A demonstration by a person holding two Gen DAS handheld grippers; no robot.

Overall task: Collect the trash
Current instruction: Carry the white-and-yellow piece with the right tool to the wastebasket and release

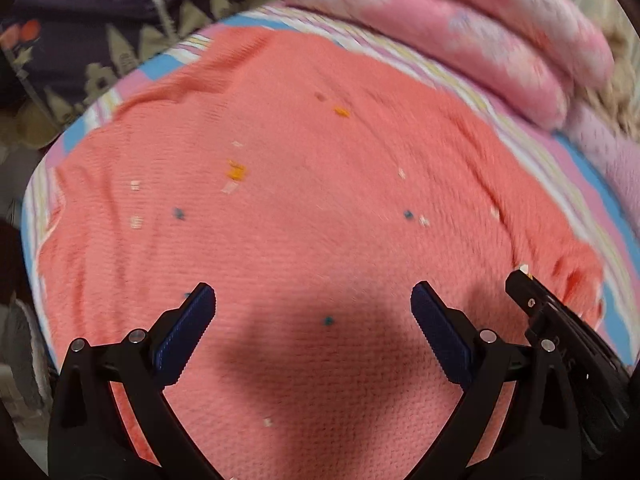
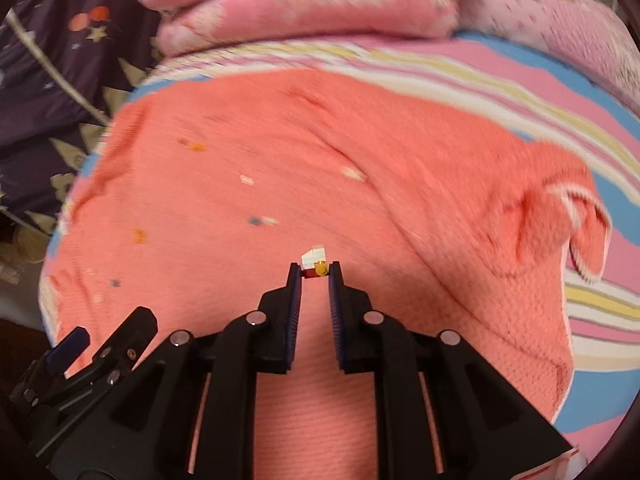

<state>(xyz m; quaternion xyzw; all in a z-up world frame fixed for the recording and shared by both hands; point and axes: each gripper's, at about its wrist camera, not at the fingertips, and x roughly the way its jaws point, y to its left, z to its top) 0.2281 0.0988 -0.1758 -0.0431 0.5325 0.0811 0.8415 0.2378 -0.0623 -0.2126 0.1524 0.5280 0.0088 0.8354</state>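
Trash scrap, white-red-yellow, is sitting pinched at the tips of the right gripper, frame centre, over the coral towel. Left gripper is hanging released. Risk: shallow tip grip letting the scrap slip.

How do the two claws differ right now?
The left claw is spread wide and empty; the right claw is nearly closed. The right pinches a small white, red and yellow scrap at its tips; the left grips nothing. Both are black with blue pads, over the coral cloth.
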